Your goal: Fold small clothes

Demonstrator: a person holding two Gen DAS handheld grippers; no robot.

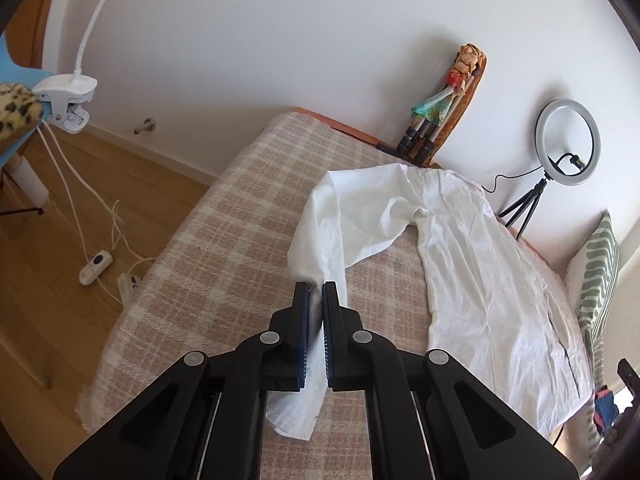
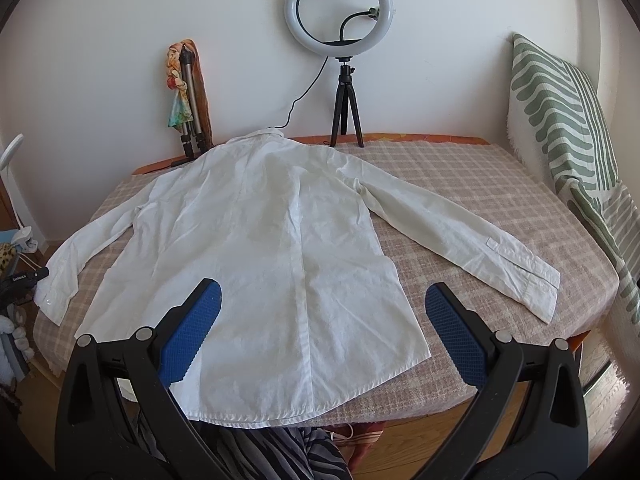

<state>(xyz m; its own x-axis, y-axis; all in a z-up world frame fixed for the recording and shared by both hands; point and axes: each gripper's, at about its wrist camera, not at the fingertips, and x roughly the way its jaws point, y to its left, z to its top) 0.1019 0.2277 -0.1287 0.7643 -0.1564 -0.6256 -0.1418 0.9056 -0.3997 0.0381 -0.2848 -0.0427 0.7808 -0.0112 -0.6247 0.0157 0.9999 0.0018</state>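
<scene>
The white shirt (image 2: 272, 248) lies back-up on the checked blanket (image 2: 472, 200), collar toward the ring light (image 2: 340, 0), hem reaching the blanket's near edge. The left gripper (image 1: 316, 292) has its jaws shut on the shirt's left sleeve (image 1: 320, 232) near the cuff, and the cloth rises in a fold off the blanket (the cuff end hangs below the pads). On the shirt's other side, the right sleeve (image 2: 460, 232) lies flat, angled outward, its cuff close to the blanket's edge. The right gripper (image 2: 322, 300) hovers over the hem, jaws wide apart, holding nothing. Bare blanket lies between the right sleeve and the striped cushion (image 2: 560, 112).
</scene>
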